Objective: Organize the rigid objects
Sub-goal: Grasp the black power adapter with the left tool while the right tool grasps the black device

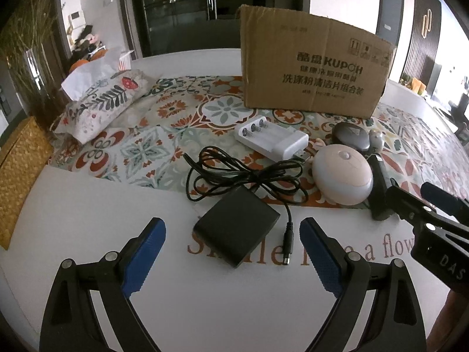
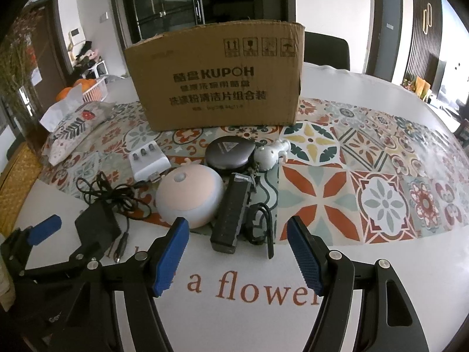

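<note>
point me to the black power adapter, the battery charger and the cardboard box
black power adapter (image 1: 236, 231): left wrist view, middle of its top face.
battery charger (image 1: 271, 139): left wrist view, white body beside the battery slots.
cardboard box (image 2: 217, 82): right wrist view, printed front wall.

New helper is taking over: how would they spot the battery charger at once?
Start at the cardboard box on the patterned mat. Just in front of its left end lies the battery charger, a white slab. Only it has a row of metal-tipped slots; the neighbouring pink dome is round and smooth.

Daylight enters from the right edge, overexposed there; centre sharp; strong fisheye bending and dark vignetted corners.
</note>
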Demonstrator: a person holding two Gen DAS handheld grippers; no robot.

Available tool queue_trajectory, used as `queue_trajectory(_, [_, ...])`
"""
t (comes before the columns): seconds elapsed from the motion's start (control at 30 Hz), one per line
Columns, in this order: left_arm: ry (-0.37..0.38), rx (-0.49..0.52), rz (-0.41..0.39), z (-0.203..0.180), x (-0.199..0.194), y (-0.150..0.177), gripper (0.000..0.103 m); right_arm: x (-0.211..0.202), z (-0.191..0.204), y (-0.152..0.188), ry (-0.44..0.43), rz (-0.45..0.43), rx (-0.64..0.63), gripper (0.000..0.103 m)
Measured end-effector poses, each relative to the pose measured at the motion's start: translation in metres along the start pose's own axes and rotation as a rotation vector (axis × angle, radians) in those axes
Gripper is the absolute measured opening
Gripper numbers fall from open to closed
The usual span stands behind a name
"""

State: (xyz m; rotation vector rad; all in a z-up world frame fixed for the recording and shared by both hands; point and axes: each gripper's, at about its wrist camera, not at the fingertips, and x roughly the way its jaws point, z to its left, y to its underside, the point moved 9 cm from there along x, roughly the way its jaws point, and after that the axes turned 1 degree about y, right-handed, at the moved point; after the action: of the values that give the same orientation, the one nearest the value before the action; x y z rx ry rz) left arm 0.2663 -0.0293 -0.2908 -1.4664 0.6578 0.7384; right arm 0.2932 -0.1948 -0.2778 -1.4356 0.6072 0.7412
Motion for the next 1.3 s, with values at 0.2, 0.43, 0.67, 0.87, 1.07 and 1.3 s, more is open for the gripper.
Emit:
queue_trajectory(0.2, [-0.016, -0.009, -0.003, -0.001, 0.007, 0.0, 0.094, 0.008, -0.002, 0.0, -0.002, -0.005, 0.001, 0.07])
queue_trajectory(0.43, [-0.036, -0.034, -0.009, 0.001, 0.016, -0.001, 0.094, 0.018, -0.006, 0.002, -0.003, 0.001, 0.016, 0.07])
queue_trajectory(0.67, [-0.034, -0.072, -0.011, 0.006, 0.022, 0.0, 0.093, 0.029, -0.005, 0.004, -0.013, 0.009, 0.037, 0.07])
queue_trajectory(0.87, [-0.014, -0.104, -0.019, 0.008, 0.02, -0.002, 0.085, 0.032, -0.006, 0.003, -0.019, 0.007, 0.059, 0.07])
queue_trajectory(1.07, [-0.005, -0.099, -0.007, 0.007, 0.023, 0.001, 0.079, 0.033, -0.006, 0.004, -0.017, -0.001, 0.058, 0.07])
queue_trajectory(1.3, [0.02, -0.087, 0.004, 0.002, 0.027, 0.002, 0.068, 0.038, -0.01, 0.006, -0.009, 0.012, 0.063, 0.07])
